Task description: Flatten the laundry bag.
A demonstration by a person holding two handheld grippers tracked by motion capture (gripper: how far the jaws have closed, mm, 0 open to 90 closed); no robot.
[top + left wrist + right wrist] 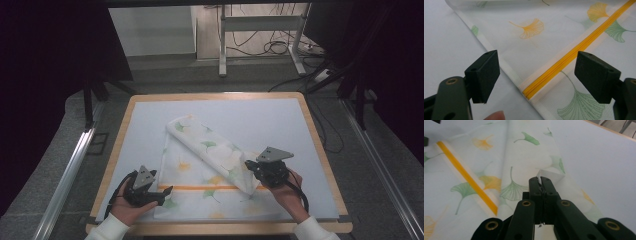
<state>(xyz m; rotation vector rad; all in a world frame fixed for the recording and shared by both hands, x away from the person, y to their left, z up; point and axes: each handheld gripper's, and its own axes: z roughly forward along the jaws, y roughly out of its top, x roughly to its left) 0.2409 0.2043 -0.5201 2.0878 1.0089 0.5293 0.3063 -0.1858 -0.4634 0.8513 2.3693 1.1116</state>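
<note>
Cloth (pixel 210 170) covers the table (pixel 280 120); right tool (pixel 540 181) pinches its folded edge, left tool (pixel 536 75) spread astride the yellow stripe (pixel 574 52).

The table (pixel 310 150) is evenly and softly lit from above, its pale top bright against dark, almost black surroundings at the far left and right of the high view, and the grippers cast only faint shadows there. That view is small and a little soft, with the floor rails bending slightly outward near the edges. In the left gripper view the cloth (pixel 544 50) is sharp in mid-frame while the near jaws and a fingertip are blurred; the right gripper view is washed-out and hazy, its far cloth soft, with dull sheen on the black jaws.
</note>
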